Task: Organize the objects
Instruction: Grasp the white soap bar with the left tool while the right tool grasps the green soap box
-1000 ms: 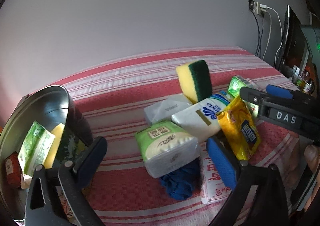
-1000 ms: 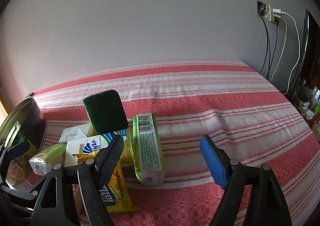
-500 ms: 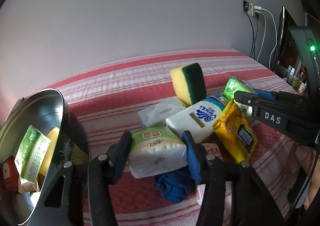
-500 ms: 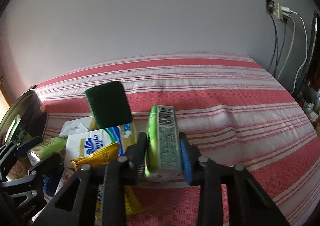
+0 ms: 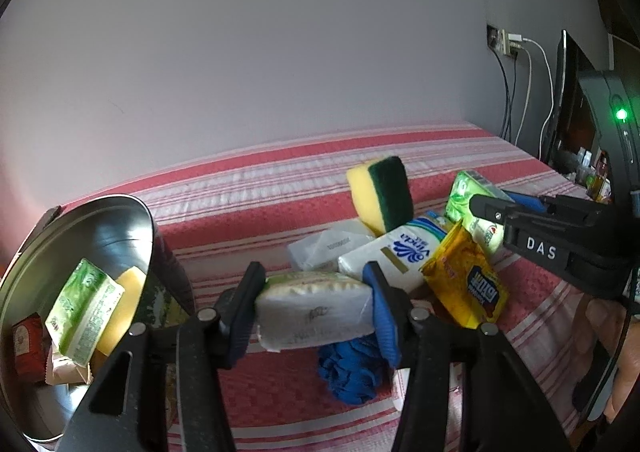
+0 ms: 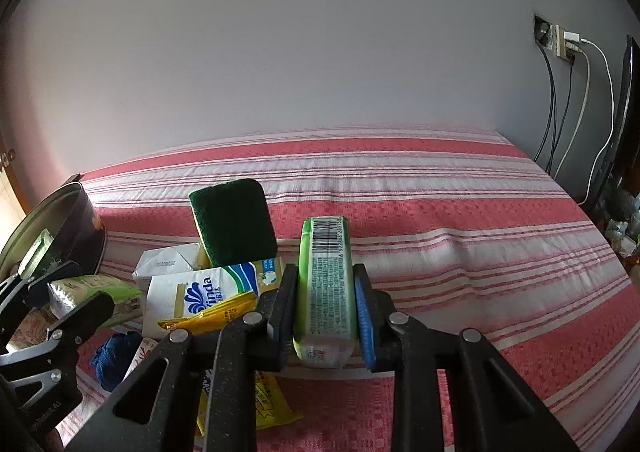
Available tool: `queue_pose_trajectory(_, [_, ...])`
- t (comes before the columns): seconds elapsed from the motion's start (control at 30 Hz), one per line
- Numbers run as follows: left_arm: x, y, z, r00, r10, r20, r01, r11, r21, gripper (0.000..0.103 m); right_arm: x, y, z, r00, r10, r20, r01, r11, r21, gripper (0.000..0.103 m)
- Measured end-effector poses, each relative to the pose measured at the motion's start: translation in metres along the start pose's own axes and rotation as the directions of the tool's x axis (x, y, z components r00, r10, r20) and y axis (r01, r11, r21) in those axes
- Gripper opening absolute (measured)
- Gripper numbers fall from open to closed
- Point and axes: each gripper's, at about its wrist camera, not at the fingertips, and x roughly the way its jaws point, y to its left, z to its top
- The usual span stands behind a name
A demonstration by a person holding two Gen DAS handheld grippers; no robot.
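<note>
My left gripper point(image 5: 314, 306) is shut on a white and green tissue pack point(image 5: 312, 310), held just above the striped bedspread. My right gripper point(image 6: 326, 316) is shut on a narrow green tissue pack point(image 6: 326, 292) with a barcode on top; it also shows in the left wrist view point(image 5: 474, 208). A round metal tin point(image 5: 92, 228) stands at the left and holds a green pack point(image 5: 82, 312) and other items. The pile between holds a yellow-green sponge point(image 5: 382, 200), a Vinda tissue pack point(image 5: 394, 256), a yellow snack bag point(image 5: 466, 280) and a blue cloth point(image 5: 352, 370).
The red and white striped bedspread point(image 6: 460, 220) stretches right and back to a grey wall. A wall socket with cables point(image 6: 560, 44) and a dark screen point(image 6: 624, 124) stand at the far right. A white packet point(image 5: 324, 250) lies behind the pile.
Both grippers went from open to shut: the left closed on the white and green tissue pack, the right on the narrow green pack. Both packs now sit slightly raised.
</note>
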Motion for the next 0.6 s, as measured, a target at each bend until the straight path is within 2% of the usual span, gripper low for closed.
queue_pose_trajectory(0.6, [-0.016,0.003,0.001,0.995,0.031,0.099,-0.028,0.999,-0.024,0.051,-0.023,0.007,-0.003,0.992,-0.004,0.128,0.005,1.000,-0.011,0.028])
